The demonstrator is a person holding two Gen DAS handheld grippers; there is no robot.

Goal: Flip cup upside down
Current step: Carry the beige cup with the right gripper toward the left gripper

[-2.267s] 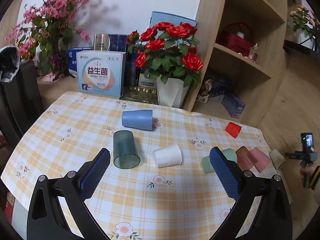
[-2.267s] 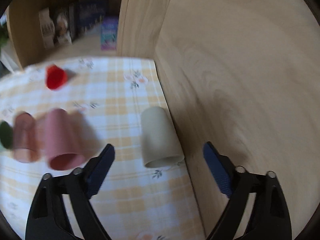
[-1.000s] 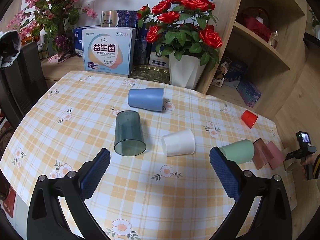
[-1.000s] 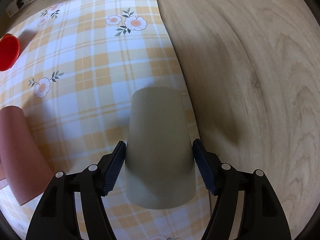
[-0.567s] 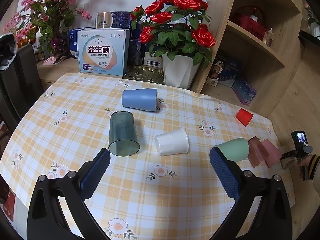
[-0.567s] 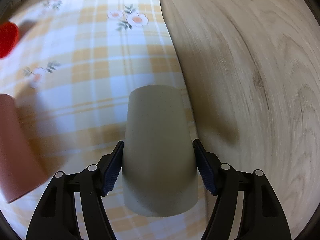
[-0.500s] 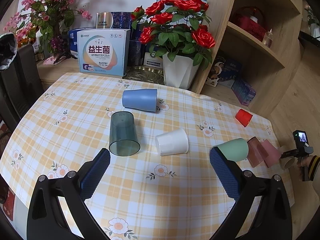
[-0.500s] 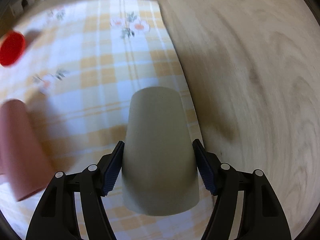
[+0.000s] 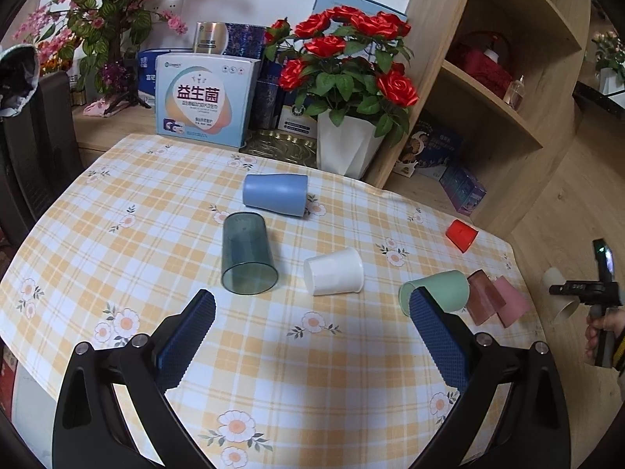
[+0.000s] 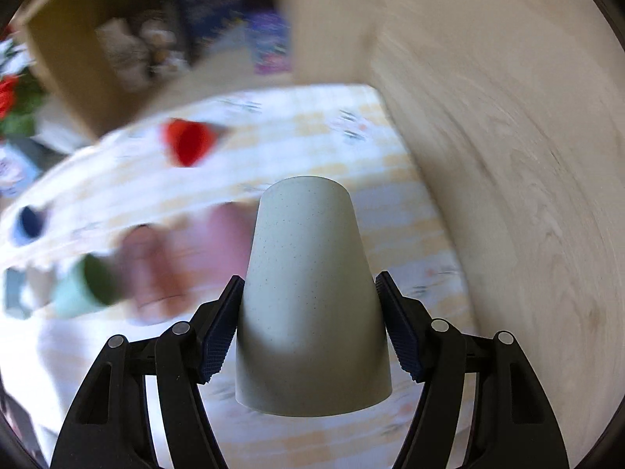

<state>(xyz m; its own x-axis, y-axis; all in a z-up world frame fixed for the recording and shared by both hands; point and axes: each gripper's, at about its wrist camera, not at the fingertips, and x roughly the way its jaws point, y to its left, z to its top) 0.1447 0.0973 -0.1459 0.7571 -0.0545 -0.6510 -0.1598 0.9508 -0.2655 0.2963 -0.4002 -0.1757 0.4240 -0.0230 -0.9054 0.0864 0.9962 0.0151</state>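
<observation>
Our right tongs (image 10: 308, 336) clamp the beige cup (image 10: 312, 305), base toward 12 o'clock, mouth toward us; left tongs (image 9: 312, 332) gape empty.

A checked, flowered cloth (image 9: 332, 371) covers the counter. Several cups lie on their sides on it: a blue cup (image 9: 275, 194) toward the back, a clear grey cup (image 9: 247, 252) in front of it, a white cup (image 9: 334, 276) at the middle, and a green cup (image 9: 441, 289), a brown cup (image 9: 484, 303) and a pink cup (image 9: 511, 301) in a row to the right. A red cup (image 9: 461, 235) lies apart near the far right edge. Behind the cloth stand red roses (image 9: 343, 58) in a white pot (image 9: 345, 148), a printed box (image 9: 205, 99) and pink blossoms (image 9: 90, 11). A wooden shelf (image 9: 488, 90) rises on the right.
</observation>
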